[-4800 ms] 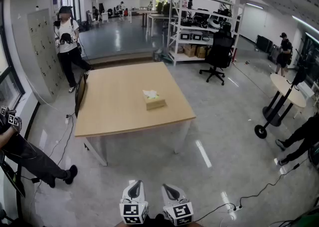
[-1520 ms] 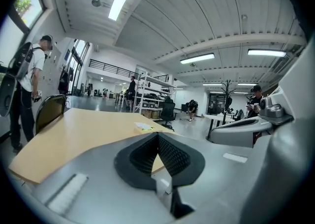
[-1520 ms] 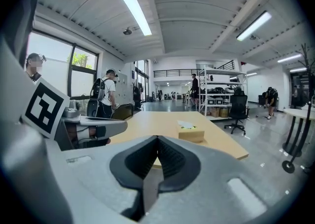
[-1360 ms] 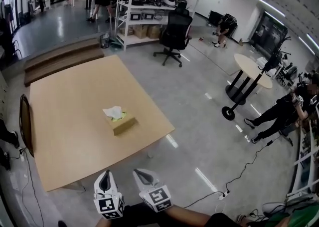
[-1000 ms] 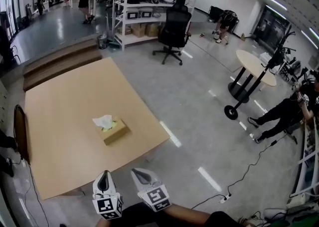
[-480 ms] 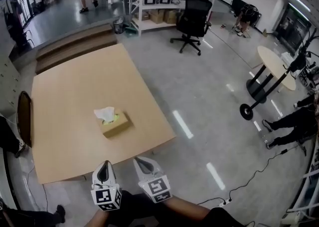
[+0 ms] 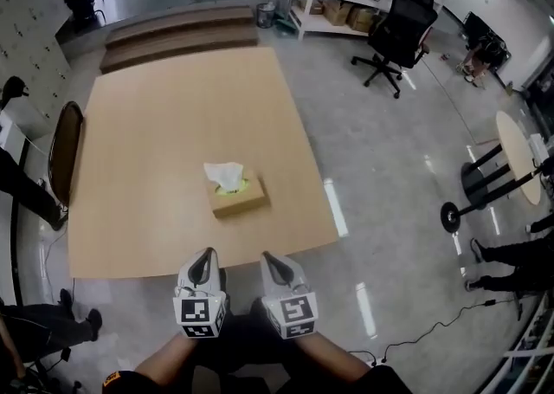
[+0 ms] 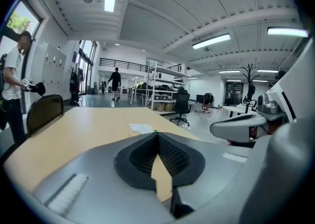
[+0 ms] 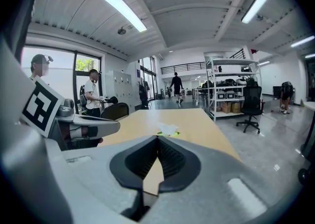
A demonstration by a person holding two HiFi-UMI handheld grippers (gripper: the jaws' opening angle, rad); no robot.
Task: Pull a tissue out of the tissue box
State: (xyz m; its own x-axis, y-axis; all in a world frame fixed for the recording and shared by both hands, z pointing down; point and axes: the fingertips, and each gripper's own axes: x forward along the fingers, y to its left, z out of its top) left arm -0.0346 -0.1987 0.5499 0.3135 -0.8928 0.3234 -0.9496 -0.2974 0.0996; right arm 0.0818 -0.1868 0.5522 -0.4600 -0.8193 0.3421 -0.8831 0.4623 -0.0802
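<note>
Head view: the tissue box (image 7: 238, 197) sits on the table (image 7: 156, 124), tissue (image 7: 226, 175) poking out, ahead of the left gripper (image 7: 206, 254) and right gripper (image 7: 267, 257). Left gripper view: jaws pinched together, empty. Right gripper view: same deal.

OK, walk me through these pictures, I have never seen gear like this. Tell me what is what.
There is no robot here: a person holds a pair of hand-held tongs in each hand. The wide picture comes from a camera on the person's head, looking steeply down. The left tongs and right tongs show at its bottom. The other two pictures come from cameras riding on the tongs, each looking along its own jaws. On the wooden table stands a tissue box with a tissue sticking out of its top. Both tongs are shut and hold nothing, and they are short of the box.
</note>
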